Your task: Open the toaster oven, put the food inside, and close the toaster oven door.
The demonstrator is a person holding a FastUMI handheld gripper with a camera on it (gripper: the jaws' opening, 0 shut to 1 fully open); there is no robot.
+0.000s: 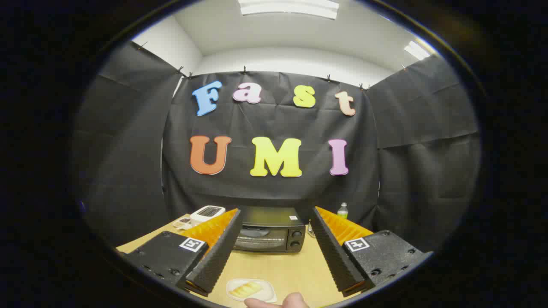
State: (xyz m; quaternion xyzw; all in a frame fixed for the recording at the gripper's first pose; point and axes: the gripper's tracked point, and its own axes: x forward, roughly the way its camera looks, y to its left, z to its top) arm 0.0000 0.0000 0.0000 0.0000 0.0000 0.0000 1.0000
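A black toaster oven (270,232) stands at the back of the wooden table (291,265), its glass door shut and two knobs on its right side. A small white plate (266,294) with pale yellow food (245,289) lies on the table close to me, between the fingers and below them. My gripper (274,222) is open and held above the table, its two ridged black fingers (218,252) spread wide with nothing between them. The oven lies beyond the fingertips.
A white appliance (207,212) and a small item (183,222) sit at the table's back left. A clear bottle with a green cap (342,210) stands at the back right. A person's fingertip (278,302) shows beside the plate.
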